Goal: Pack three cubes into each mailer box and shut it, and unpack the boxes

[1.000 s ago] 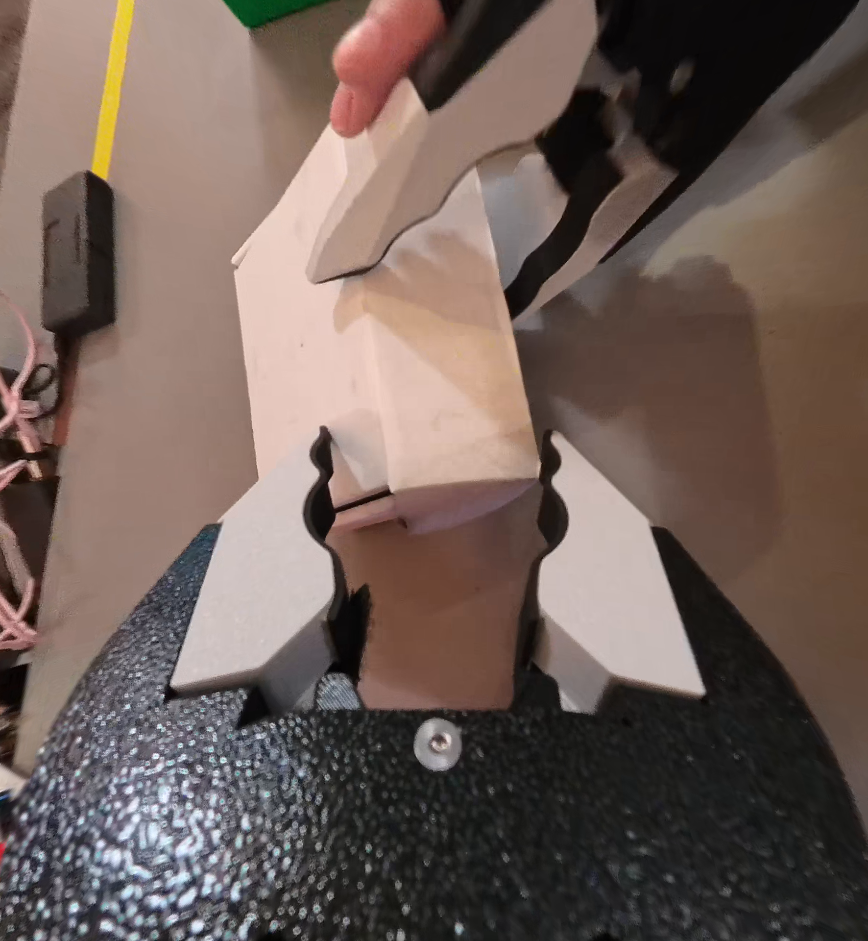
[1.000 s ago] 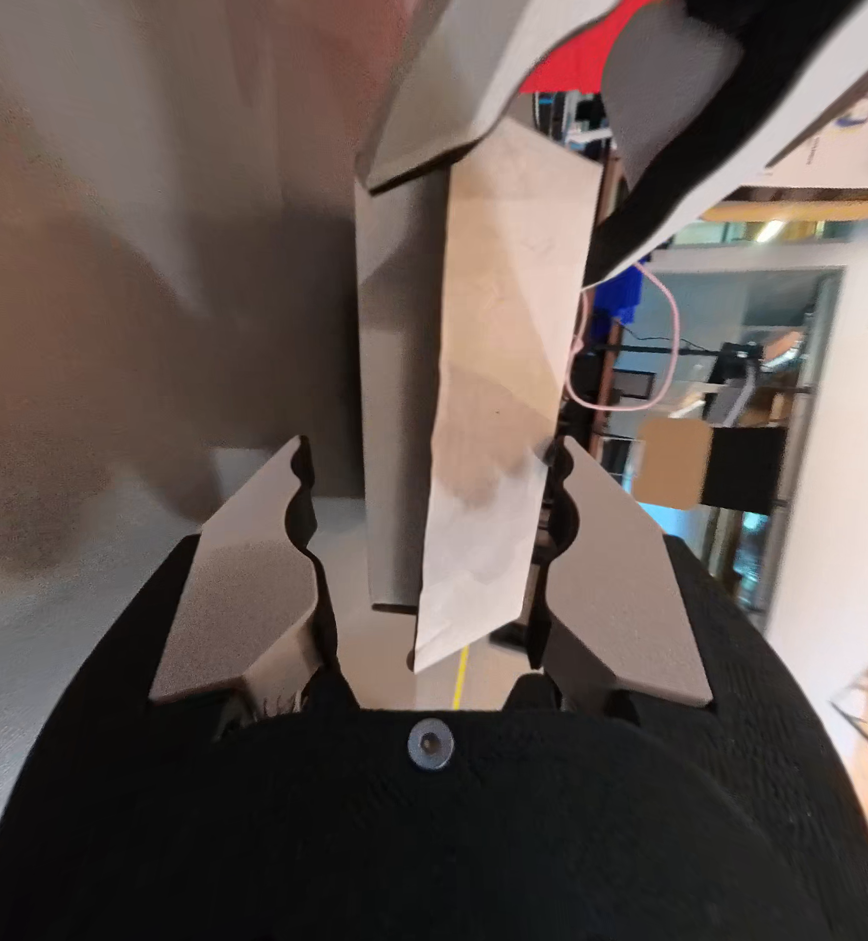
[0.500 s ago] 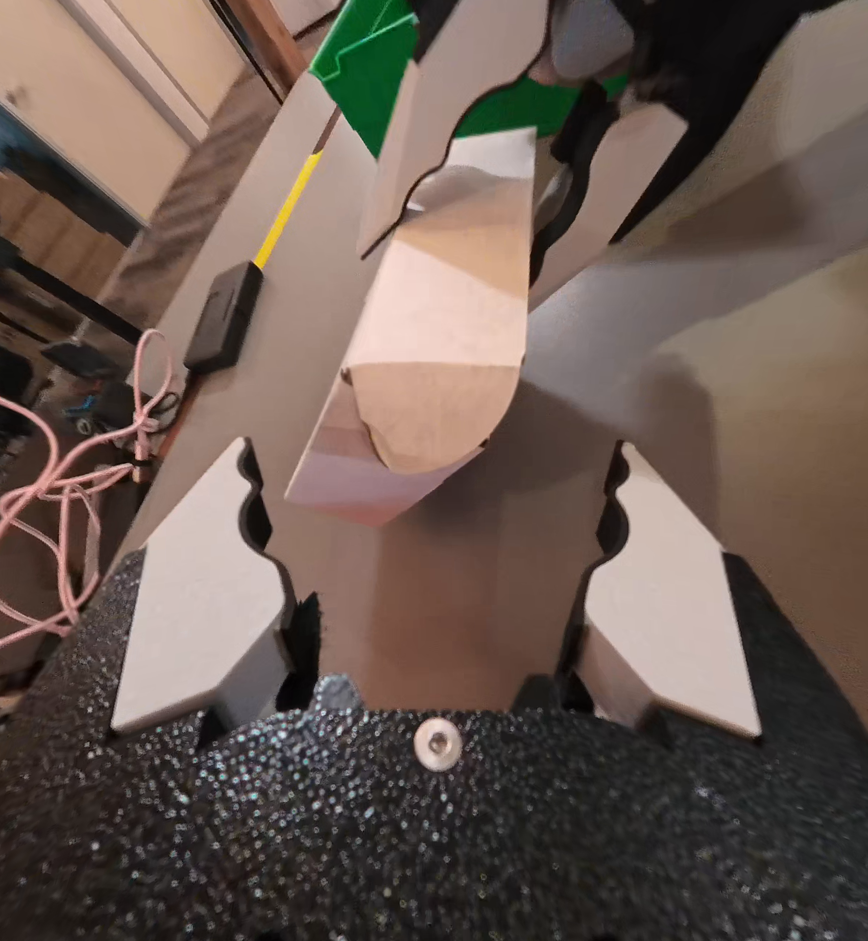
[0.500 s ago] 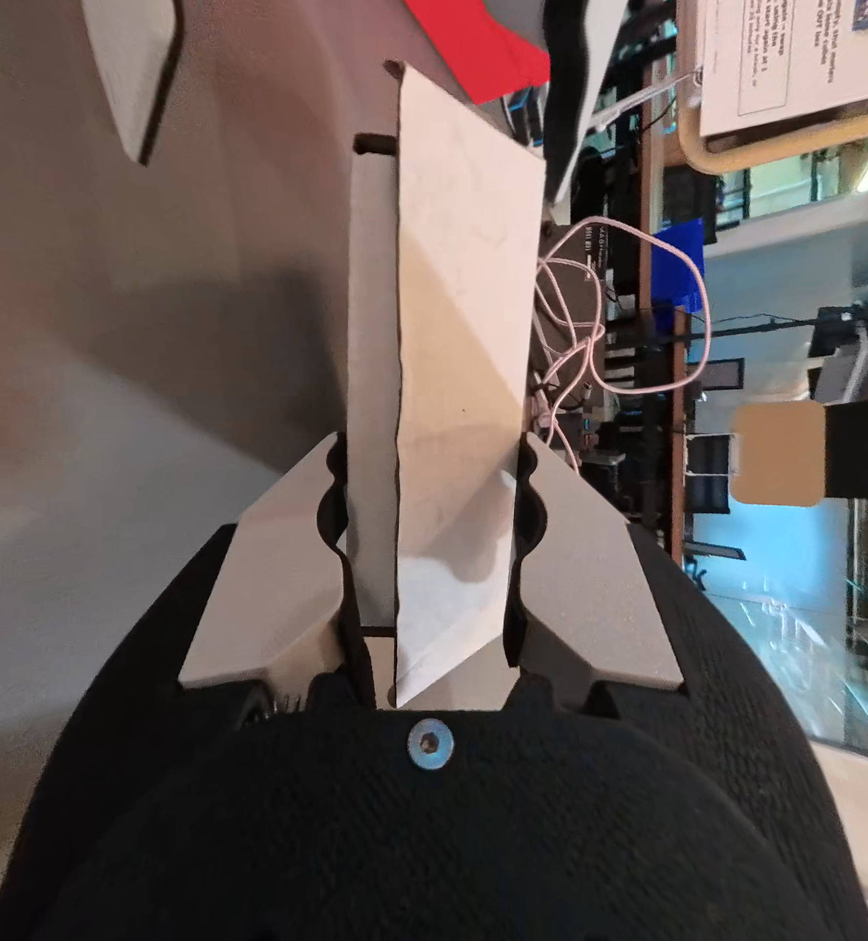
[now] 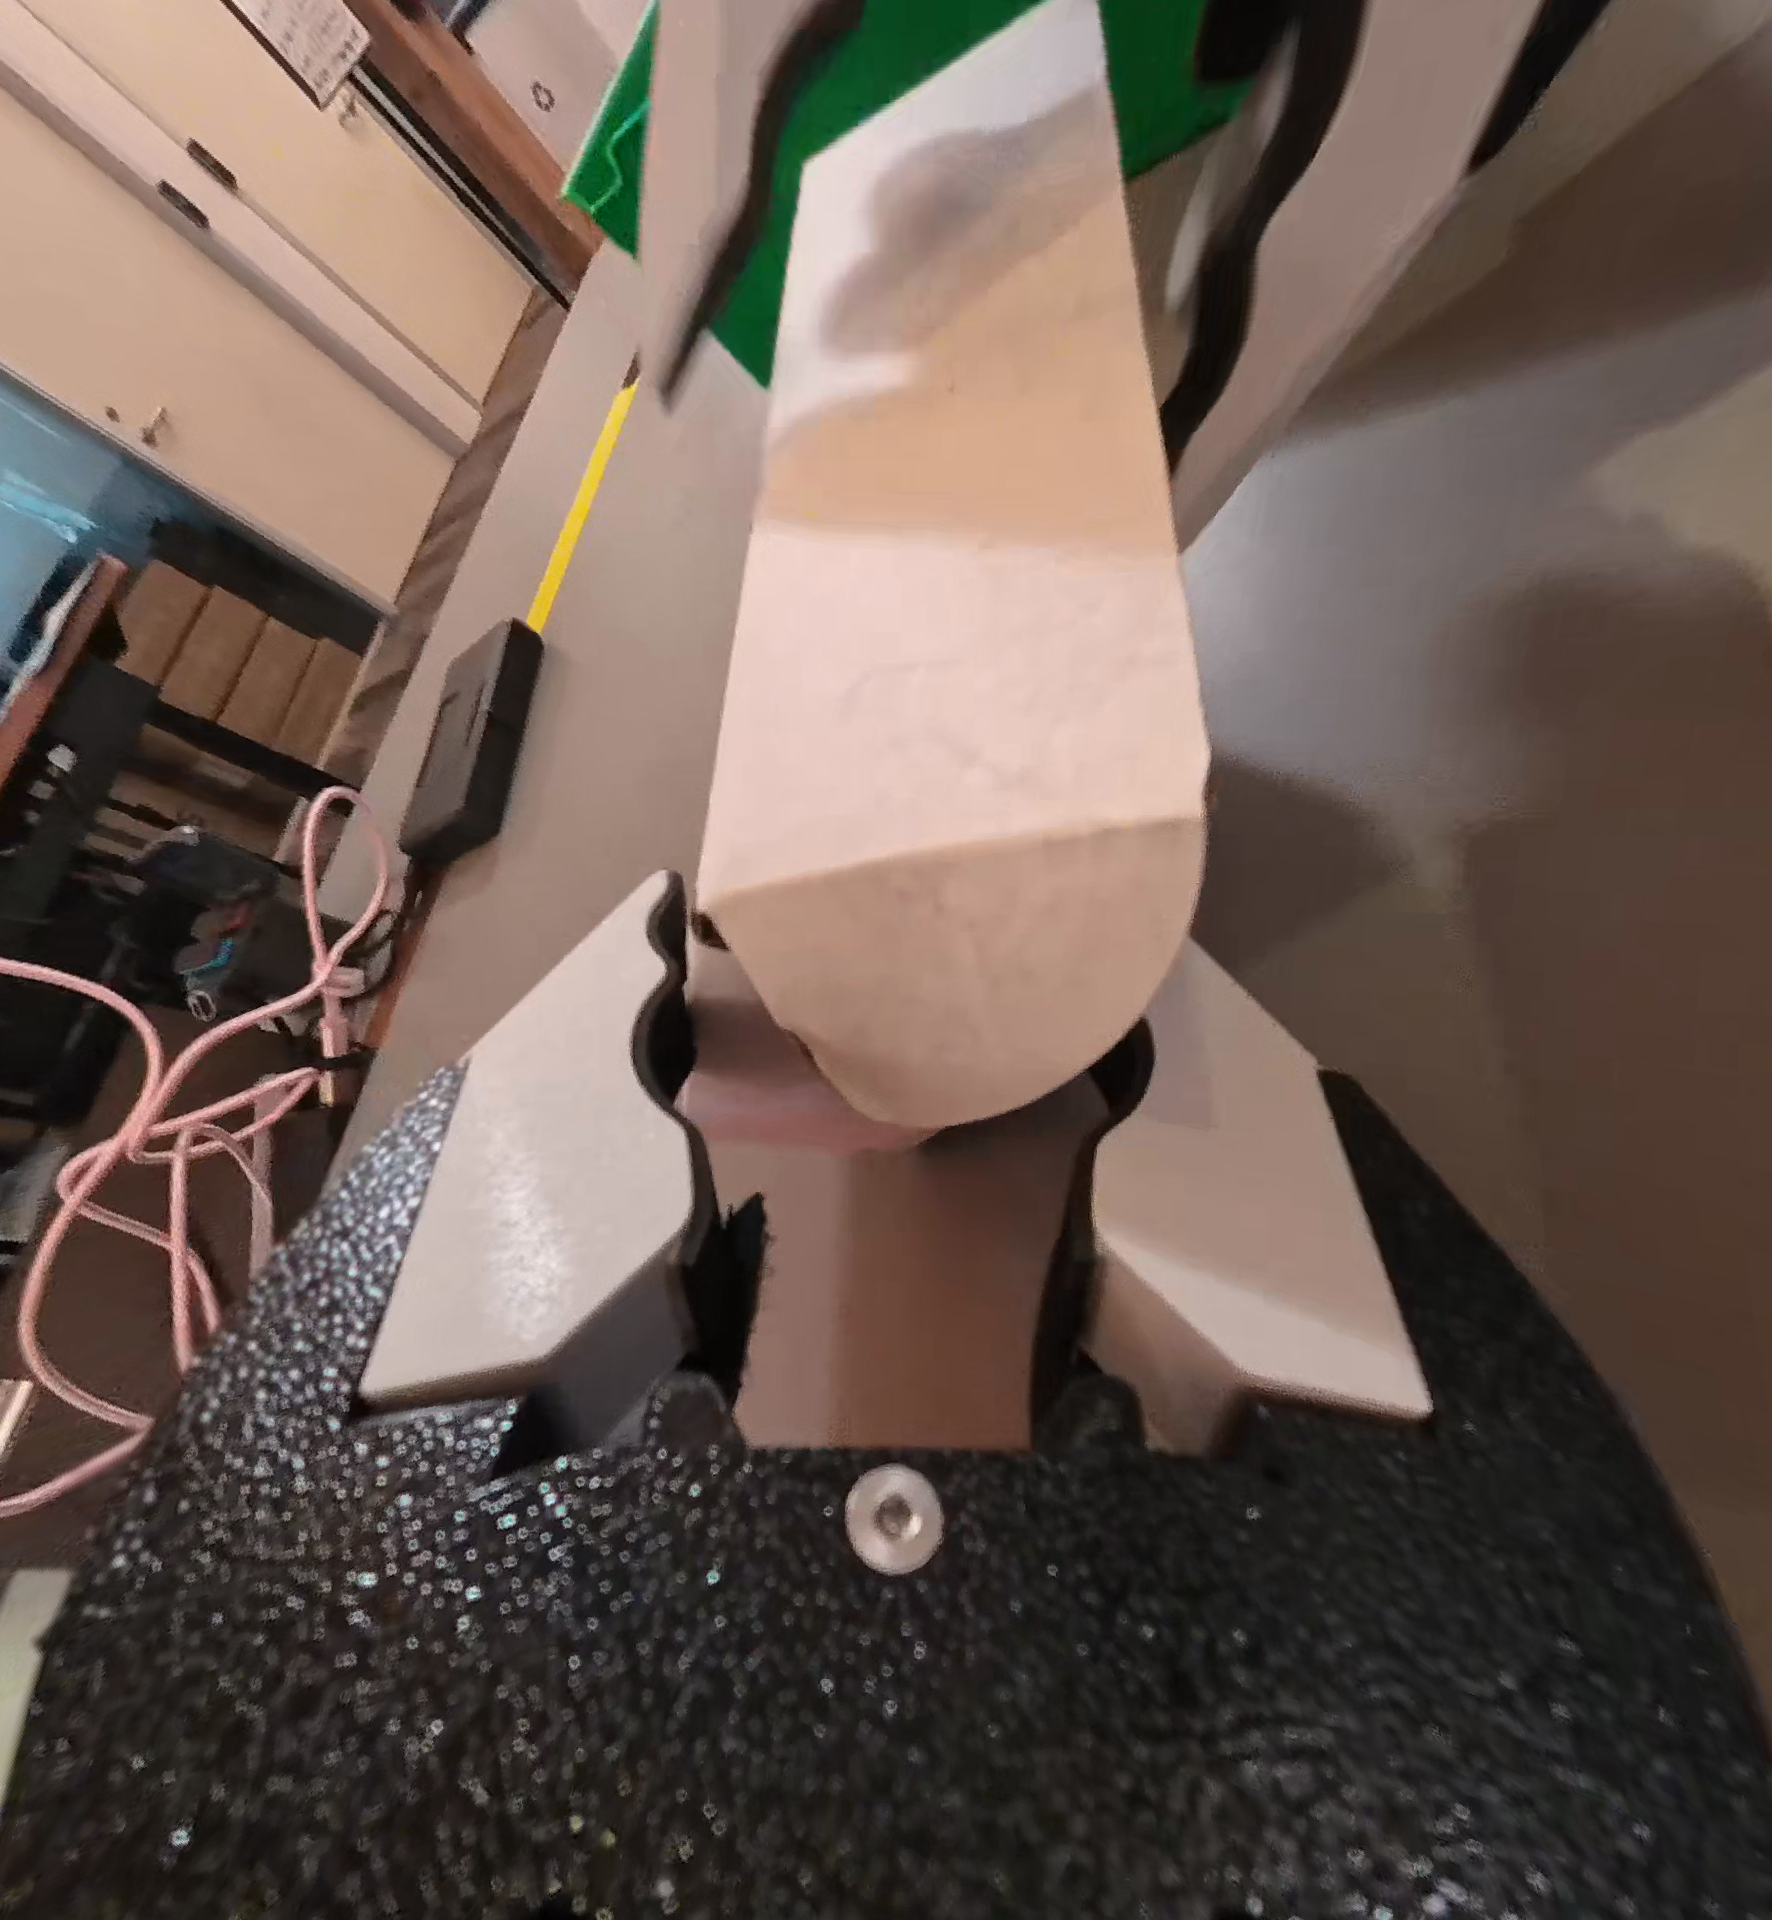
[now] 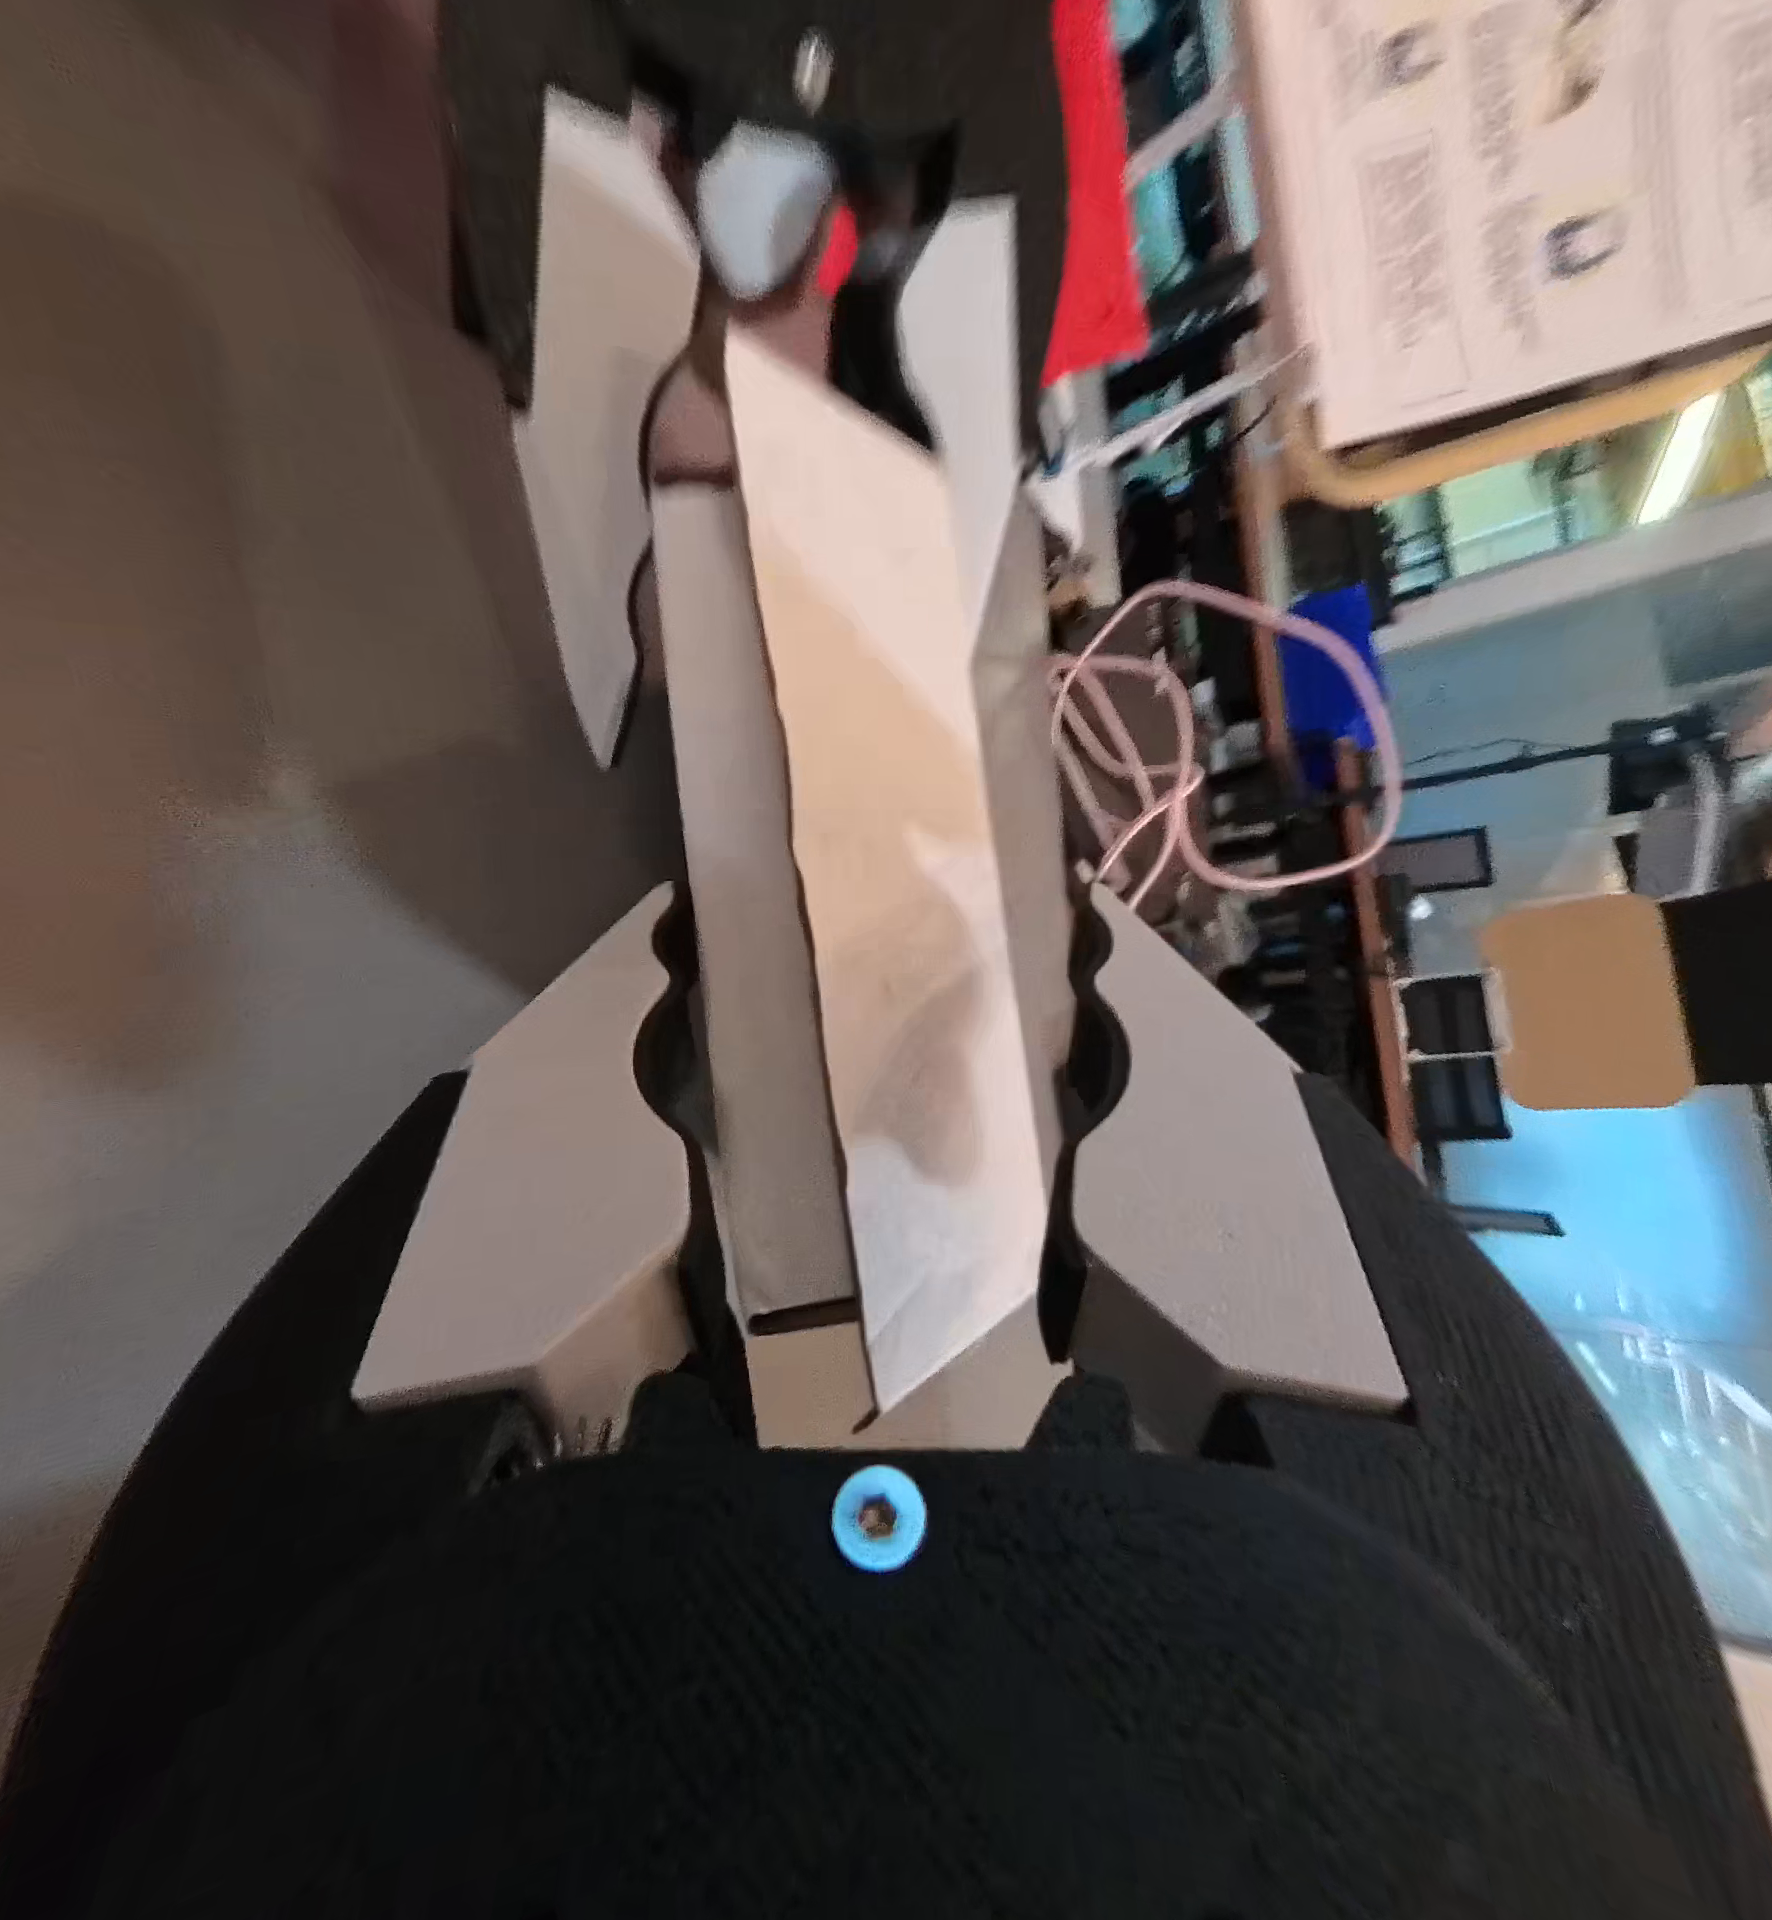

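A pale cardboard mailer box (image 5: 965,675), shut, is held lengthwise between the two grippers above the grey table (image 5: 1536,987). My left gripper (image 5: 923,935) is shut on its near end, where a rounded flap faces the camera. My right gripper (image 5: 923,416) grips the far end. In the right wrist view the box (image 6: 861,727) runs away from the camera. My right gripper (image 6: 882,904) is shut on its sides there, and the left gripper (image 6: 814,821) clasps the other end. No cubes are in view.
A green flat box (image 5: 653,156) lies at the table's far end. A yellow tape strip (image 5: 581,499) and a black device (image 5: 471,748) sit near the left edge. Pink cables (image 5: 186,1091) hang beyond it. A red object (image 6: 1090,260) shows behind the left gripper.
My left gripper let go, opened wide, then closed again on the box's flap end. My right gripper went from open around the box to shut on it. The view has swung round.
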Tool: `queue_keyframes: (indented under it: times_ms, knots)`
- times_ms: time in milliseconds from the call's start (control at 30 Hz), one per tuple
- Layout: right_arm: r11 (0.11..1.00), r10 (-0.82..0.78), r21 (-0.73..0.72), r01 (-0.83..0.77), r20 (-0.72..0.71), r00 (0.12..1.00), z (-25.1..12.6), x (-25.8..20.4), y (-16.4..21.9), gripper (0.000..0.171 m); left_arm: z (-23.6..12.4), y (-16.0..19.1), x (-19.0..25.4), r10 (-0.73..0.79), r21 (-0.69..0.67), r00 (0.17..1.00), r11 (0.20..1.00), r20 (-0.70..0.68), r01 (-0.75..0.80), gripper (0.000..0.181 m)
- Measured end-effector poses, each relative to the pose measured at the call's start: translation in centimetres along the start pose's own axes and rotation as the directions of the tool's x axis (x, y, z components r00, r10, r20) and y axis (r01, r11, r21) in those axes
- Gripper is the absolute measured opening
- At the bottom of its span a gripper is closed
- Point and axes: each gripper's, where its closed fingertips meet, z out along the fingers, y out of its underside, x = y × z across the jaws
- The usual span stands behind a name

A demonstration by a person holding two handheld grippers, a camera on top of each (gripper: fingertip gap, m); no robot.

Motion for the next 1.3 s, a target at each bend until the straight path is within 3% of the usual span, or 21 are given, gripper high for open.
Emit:
queue_keyframes:
  times_ms: [100,267,367,433,567,667,767,833,933,1100,1300]
  knots:
    - [0.996,-0.037,0.077,0.049,-0.151,0.988,-1.6,1.4,-3.0,0.063,-0.1,0.1,-0.3,-0.07,-0.008,0.998,0.998,-0.003,0.07,0.076]
    - [0.974,-0.227,-0.081,0.213,-0.265,0.937,-1.4,2.4,-3.0,0.037,-0.2,0.0,-0.5,-0.137,-0.013,0.99,0.99,-0.015,0.137,0.076]
    - [0.976,-0.215,-0.104,0.193,-0.286,0.934,-1.2,3.5,-2.7,0.016,-0.3,0.1,-0.6,-0.167,-0.024,0.986,0.986,-0.016,0.166,0.076]
    - [0.985,-0.17,-0.089,0.151,-0.277,0.946,-1.1,4.2,-2.7,0.008,-0.4,0.1,-0.6,-0.206,-0.029,0.978,0.978,-0.03,0.205,0.075]
    - [0.998,-0.034,-0.057,0.022,-0.228,0.973,-0.4,5.8,-2.4,0.009,-0.8,-0.3,-0.8,-0.361,-0.046,0.926,0.932,-0.106,0.358,0.075]
    - [0.991,0.117,-0.044,-0.128,-0.2,0.973,0.3,7.5,-1.9,0.022,-0.9,-0.2,-1.0,-0.5,-0.077,0.847,0.866,-0.18,0.495,0.075]
    - [0.939,0.338,0.023,-0.342,-0.218,0.915,-1.6,10.6,-1.3,0.03,-0.9,0.8,-1.0,-0.599,-0.127,0.768,0.8,-0.225,0.587,0.075]
    - [0.831,0.553,0.046,-0.554,-0.158,0.818,-3.1,11.8,0.0,0.035,-1.0,1.0,-1.2,-0.65,-0.13,0.724,0.758,-0.232,0.639,0.075]
    - [0.702,0.704,-0.076,-0.708,-0.078,0.706,-3.5,11.5,2.8,0.042,-1.1,1.3,-1.3,-0.679,-0.143,0.701,0.733,-0.221,0.665,0.075]
    - [0.581,0.768,-0.373,-0.723,-0.042,0.639,-0.9,8.5,5.9,0.042,-1.1,1.4,-1.4,-0.7,-0.153,0.679,0.712,-0.222,0.685,0.075]
    - [0.533,0.782,-0.482,-0.695,-0.032,0.623,1.7,8.4,7.1,0.016,-1.1,1.5,-1.4,-0.713,-0.169,0.669,0.701,-0.211,0.693,0.075]
